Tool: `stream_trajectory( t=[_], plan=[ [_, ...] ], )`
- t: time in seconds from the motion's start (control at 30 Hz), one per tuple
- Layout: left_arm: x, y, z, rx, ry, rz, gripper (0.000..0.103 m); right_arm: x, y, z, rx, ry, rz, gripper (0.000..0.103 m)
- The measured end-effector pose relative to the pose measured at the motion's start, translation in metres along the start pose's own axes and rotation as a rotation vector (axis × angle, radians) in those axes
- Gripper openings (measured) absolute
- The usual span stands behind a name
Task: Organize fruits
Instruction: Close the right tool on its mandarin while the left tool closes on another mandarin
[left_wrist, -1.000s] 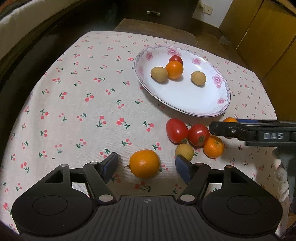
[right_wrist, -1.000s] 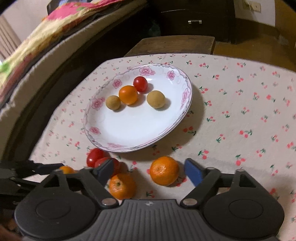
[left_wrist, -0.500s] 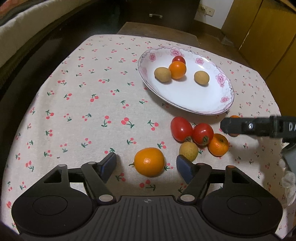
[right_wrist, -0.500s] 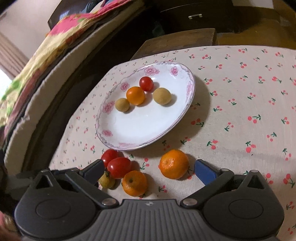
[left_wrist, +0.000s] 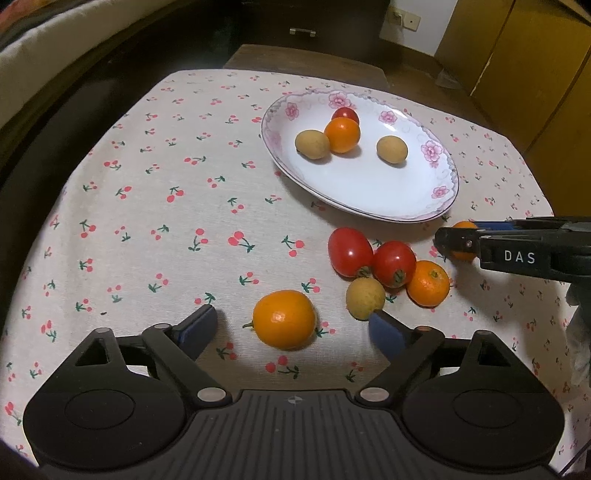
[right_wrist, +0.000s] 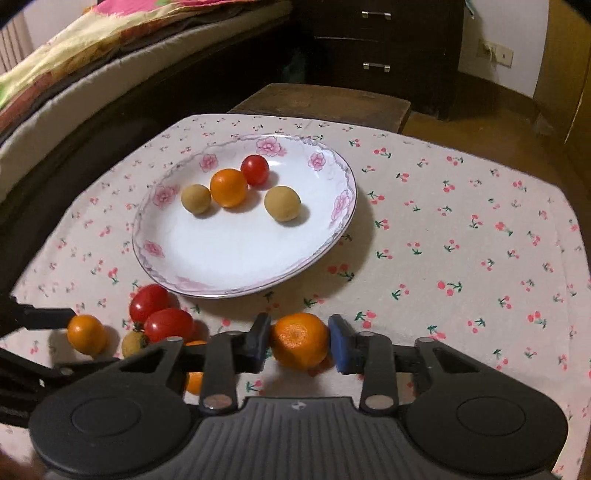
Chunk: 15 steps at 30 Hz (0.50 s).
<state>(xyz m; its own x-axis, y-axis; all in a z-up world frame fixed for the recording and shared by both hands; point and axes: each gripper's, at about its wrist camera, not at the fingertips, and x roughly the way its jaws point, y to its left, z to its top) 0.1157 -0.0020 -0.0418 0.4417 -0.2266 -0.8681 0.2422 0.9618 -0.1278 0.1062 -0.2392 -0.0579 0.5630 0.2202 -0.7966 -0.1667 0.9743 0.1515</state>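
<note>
Where left view hides it: right claw (right_wrist: 297, 341) on mandarin (right_wrist: 300, 340).

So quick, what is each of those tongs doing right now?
Left tongs: opening, around an orange on the tablecloth, not touching it.
Right tongs: closing on a mandarin, pads against its sides.

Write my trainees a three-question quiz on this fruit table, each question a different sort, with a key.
1. How many fruits lie on the plate?
2. True or false: two red tomatoes lie on the plate.
3. Which fruit sits between the right gripper's fingers? A tan fruit, B mandarin, C tomato.
Key: 1. Four. 2. False: one tomato. 3. B; the fingers are closing on it.
</note>
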Motion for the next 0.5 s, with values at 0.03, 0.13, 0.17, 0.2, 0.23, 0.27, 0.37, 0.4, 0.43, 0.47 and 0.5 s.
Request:
stream_trajectory(
  t=[0.03, 0.13, 0.17, 0.2, 0.23, 0.27, 0.37, 0.4, 0.43, 0.47, 0.5],
  plan=[
    [0.000, 0.000, 0.000, -0.004, 0.000, 0.000, 0.093, 0.000, 0.001, 0.000, -0.012, 0.002, 0.000, 0.035],
    [-0.001, -0.001, -0.001, -0.006, -0.008, 0.024, 0.084, -0.001, 0.008, -0.003, -0.066, 0.000, -0.027, 0.035],
    [-0.002, -0.002, -0.002, -0.003, -0.013, 0.035, 0.082, -0.002, 0.010, -0.003, -0.072, 0.001, -0.031, 0.035],
    [-0.002, -0.002, -0.003, -0.001, -0.018, 0.043, 0.080, -0.003, 0.009, -0.003, -0.072, 0.005, -0.026, 0.035],
    [-0.003, -0.002, -0.004, 0.000, -0.022, 0.046, 0.076, -0.004, 0.011, -0.003, -0.069, 0.008, -0.022, 0.035],
    [-0.005, -0.002, -0.005, 0.000, -0.025, 0.049, 0.073, -0.005, 0.011, -0.004, -0.067, 0.007, -0.022, 0.034],
    [-0.007, 0.001, -0.005, -0.010, -0.029, 0.054, 0.056, -0.013, 0.010, -0.007, -0.066, 0.001, -0.025, 0.034],
    [-0.007, 0.003, -0.004, -0.017, -0.031, 0.054, 0.053, -0.016, 0.010, -0.008, -0.066, 0.000, -0.027, 0.034],
    [-0.008, 0.005, -0.004, -0.026, -0.030, 0.055, 0.050, -0.019, 0.010, -0.009, -0.067, -0.001, -0.028, 0.034],
    [-0.008, 0.006, -0.004, -0.033, -0.029, 0.056, 0.049, -0.022, 0.010, -0.010, -0.067, -0.002, -0.029, 0.034],
    [-0.008, 0.007, -0.003, -0.036, -0.028, 0.057, 0.049, -0.025, 0.009, -0.012, -0.067, -0.004, -0.030, 0.034]
  ],
)
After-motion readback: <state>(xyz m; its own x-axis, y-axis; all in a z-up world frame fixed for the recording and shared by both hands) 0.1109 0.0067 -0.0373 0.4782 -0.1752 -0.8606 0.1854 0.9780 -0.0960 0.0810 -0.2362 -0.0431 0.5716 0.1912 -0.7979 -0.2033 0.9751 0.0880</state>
